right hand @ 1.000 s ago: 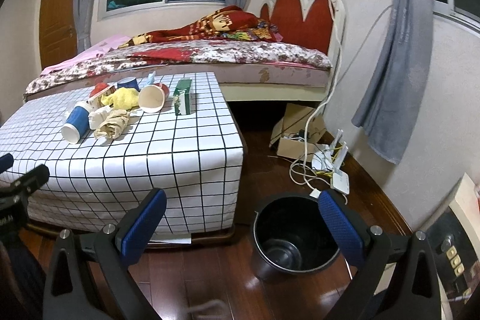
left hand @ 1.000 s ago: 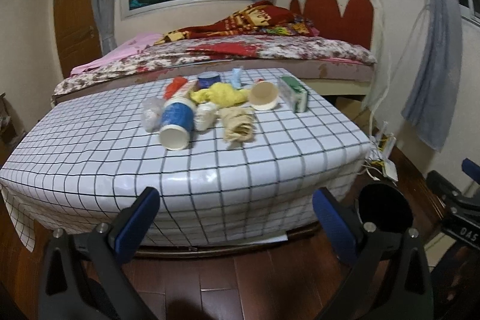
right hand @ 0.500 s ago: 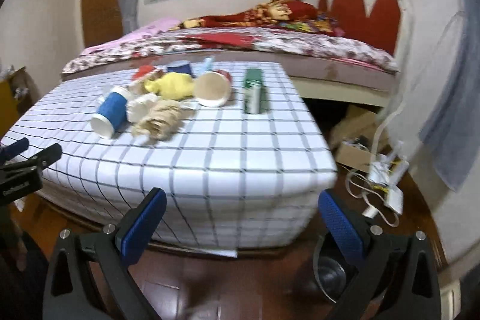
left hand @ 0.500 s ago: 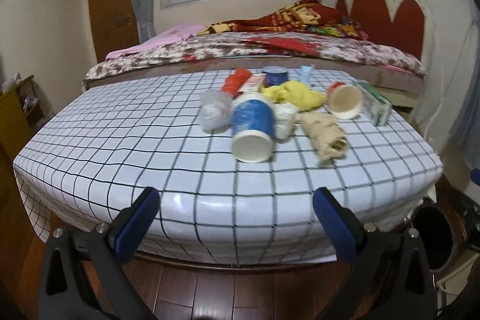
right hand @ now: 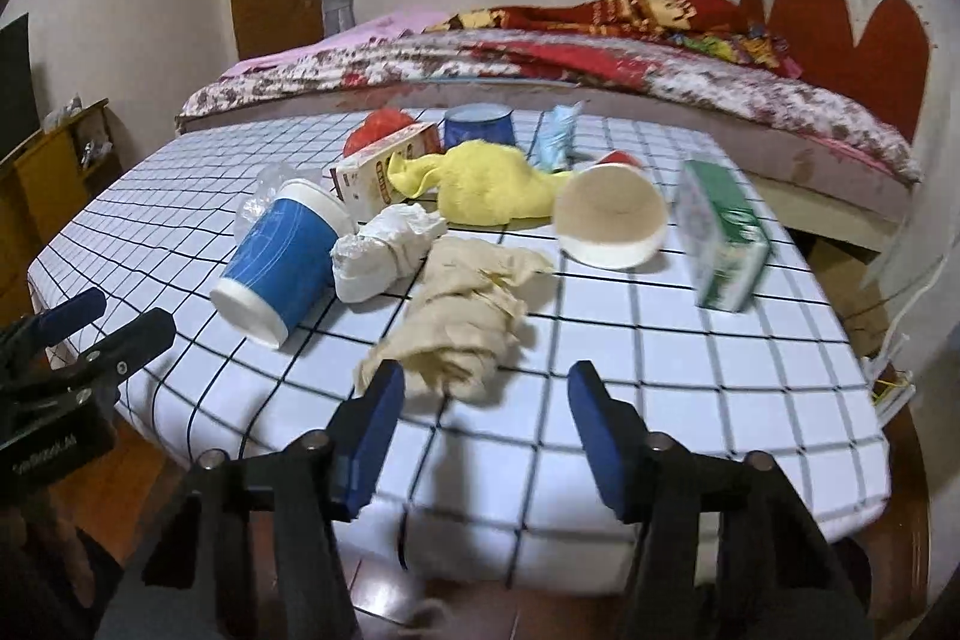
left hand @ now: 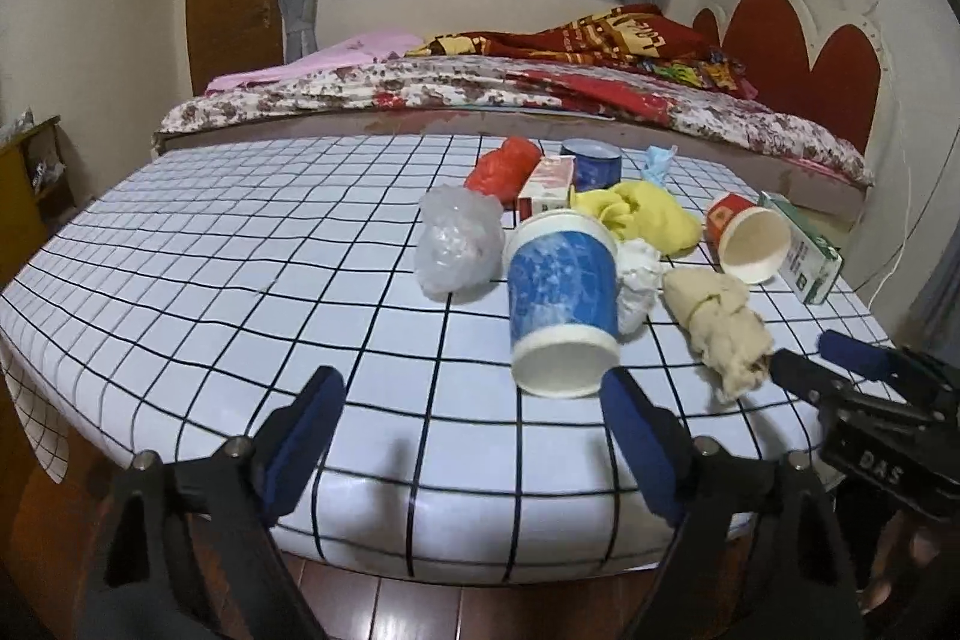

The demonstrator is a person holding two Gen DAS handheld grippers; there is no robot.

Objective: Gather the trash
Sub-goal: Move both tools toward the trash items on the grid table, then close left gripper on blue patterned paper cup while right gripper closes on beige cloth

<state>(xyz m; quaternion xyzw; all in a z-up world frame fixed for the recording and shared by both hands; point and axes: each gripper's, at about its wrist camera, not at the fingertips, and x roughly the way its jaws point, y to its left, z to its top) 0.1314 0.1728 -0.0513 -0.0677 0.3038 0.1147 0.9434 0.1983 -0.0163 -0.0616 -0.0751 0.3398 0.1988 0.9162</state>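
Observation:
Trash lies in a heap on the checkered table (left hand: 240, 280). A blue paper cup (left hand: 564, 304) (right hand: 282, 262) lies on its side, its mouth toward me. Beside it are a beige paper wad (left hand: 720, 328) (right hand: 462, 316), white crumpled paper (right hand: 384, 250), a yellow cloth (right hand: 492, 184), a red paper cup (left hand: 747, 238) and a green carton (right hand: 720, 232). My left gripper (left hand: 474, 424) is over the table's near edge, jaws closing, nothing between them. My right gripper (right hand: 486, 418) is narrower and also closing. The wad's near end lies just ahead of its tips, untouched.
A clear plastic bag (left hand: 456, 244), red bag (left hand: 504, 166), small box (right hand: 384, 166), dark blue can (right hand: 480, 124) and light blue mask (right hand: 558, 136) lie further back. A bed (left hand: 540, 94) runs behind the table. A wooden cabinet (right hand: 54, 172) stands at left, cables (right hand: 894, 382) at right.
Both grippers came in over the table's near edge and closer to the trash. The black bin on the floor has left both views. Both jaws stand narrower, the right much more.

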